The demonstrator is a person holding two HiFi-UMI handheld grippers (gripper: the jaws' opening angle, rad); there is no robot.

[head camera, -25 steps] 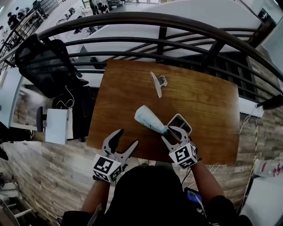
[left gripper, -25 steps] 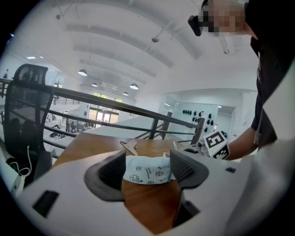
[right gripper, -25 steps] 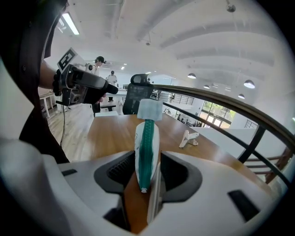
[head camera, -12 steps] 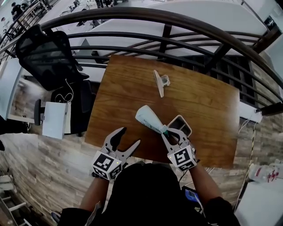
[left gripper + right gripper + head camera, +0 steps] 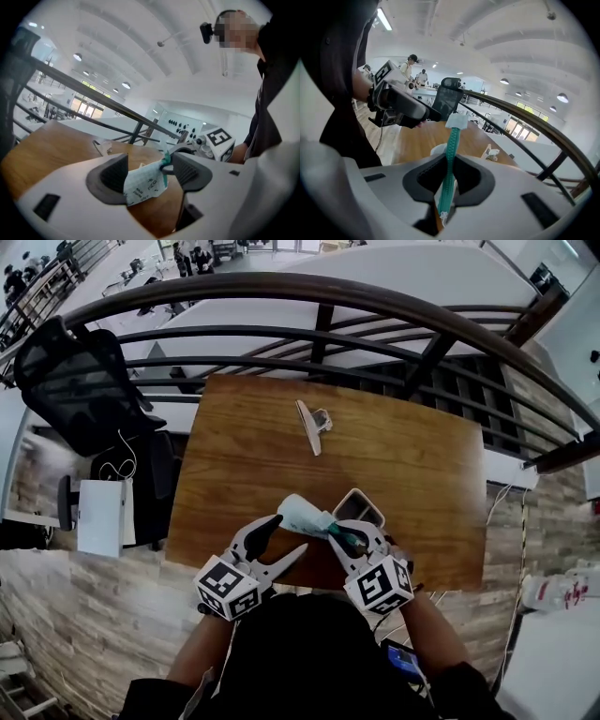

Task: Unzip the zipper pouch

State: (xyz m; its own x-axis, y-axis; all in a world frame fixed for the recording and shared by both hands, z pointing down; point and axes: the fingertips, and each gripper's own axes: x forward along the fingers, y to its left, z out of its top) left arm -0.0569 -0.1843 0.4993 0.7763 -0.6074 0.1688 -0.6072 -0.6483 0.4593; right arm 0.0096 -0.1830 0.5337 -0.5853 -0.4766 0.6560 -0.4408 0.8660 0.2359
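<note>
Pouch (image 5: 300, 515) looks light, floppy; right tongs (image 5: 349, 536) just pinched shut on its zipper (image 5: 451, 150), left tongs (image 5: 289, 534) spread around its body.

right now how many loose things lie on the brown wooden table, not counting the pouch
2: a silver metal clip near the far edge, a white-rimmed rectangular tray beside the right gripper. Some may be hidden.
</note>
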